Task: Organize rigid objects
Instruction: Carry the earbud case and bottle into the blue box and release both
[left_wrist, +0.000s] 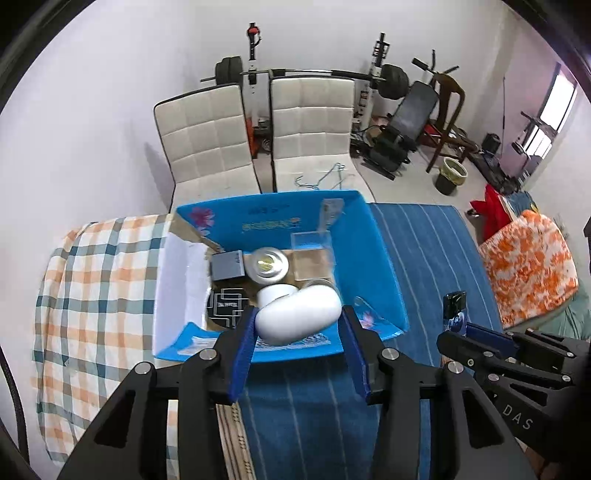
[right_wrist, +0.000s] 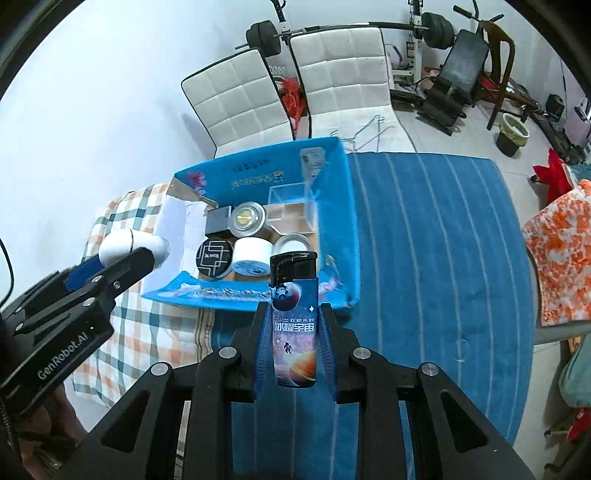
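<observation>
My left gripper is shut on a white capsule-shaped case and holds it above the near edge of the open blue cardboard box; the case also shows in the right wrist view, left of the box. My right gripper is shut on a lighter with a space print and a black cap, held upright before the box's near right corner. The lighter shows in the left wrist view. In the box lie a grey block, a round metal tin, a black round tin, a white tape roll and a clear plastic box.
The box sits on a blue striped cloth beside a checked cloth. Two white padded chairs stand behind the table. Gym equipment and a bin are at the back right. An orange-patterned cushion lies right.
</observation>
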